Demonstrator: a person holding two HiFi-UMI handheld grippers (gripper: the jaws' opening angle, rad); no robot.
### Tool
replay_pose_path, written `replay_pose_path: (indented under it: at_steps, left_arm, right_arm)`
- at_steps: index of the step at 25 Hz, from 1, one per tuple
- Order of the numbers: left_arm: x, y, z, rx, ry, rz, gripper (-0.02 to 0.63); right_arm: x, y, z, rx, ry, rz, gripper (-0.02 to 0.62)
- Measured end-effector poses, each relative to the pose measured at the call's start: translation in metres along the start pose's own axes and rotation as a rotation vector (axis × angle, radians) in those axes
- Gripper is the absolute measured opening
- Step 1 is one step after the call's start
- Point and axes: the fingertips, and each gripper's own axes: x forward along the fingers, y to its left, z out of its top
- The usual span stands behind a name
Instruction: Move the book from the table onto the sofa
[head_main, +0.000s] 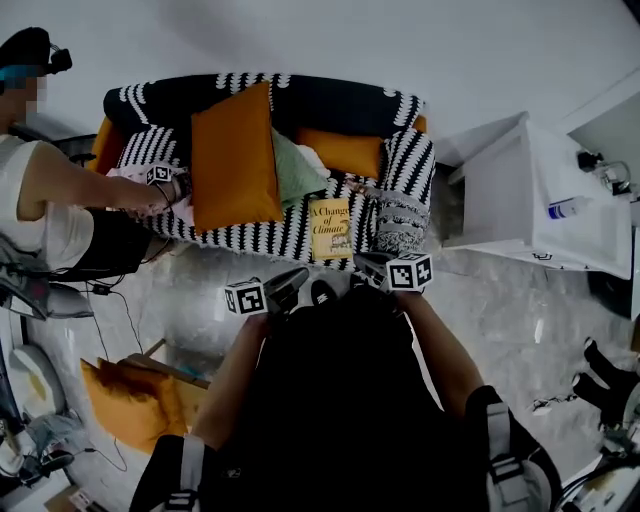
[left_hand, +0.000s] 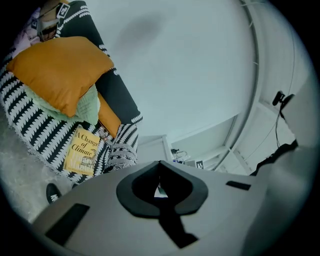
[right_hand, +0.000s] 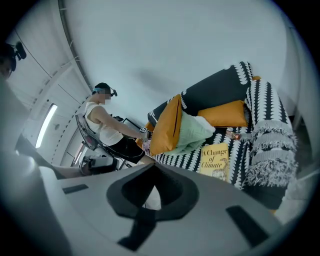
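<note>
The book (head_main: 330, 228) lies flat on the sofa (head_main: 290, 102) seat, towards its right end, just beside the fringed armrest and near a green cushion (head_main: 296, 170); nothing rests on it. The left tool (head_main: 296, 277) and right tool (head_main: 366, 262) both have their jaws together with nothing between them; both hang in front of the sofa, apart from the book. I judge the placing done, so the step in hand is the finish; the next move calls only for keeping both tools clear of the book. The yellow cover reads "A Change of Climate"; the print below the title is too small to read.
</note>
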Motion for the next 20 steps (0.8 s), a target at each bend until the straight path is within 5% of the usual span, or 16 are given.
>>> replay_pose_path:
  at_steps: [20]
  left_arm:
    - [-0.008,-0.006,-0.009,-0.029,0.016,-0.024,0.011]
  right_arm:
    - [0.001,0.006,-0.014,0.002,0.007,-0.010,0.006]
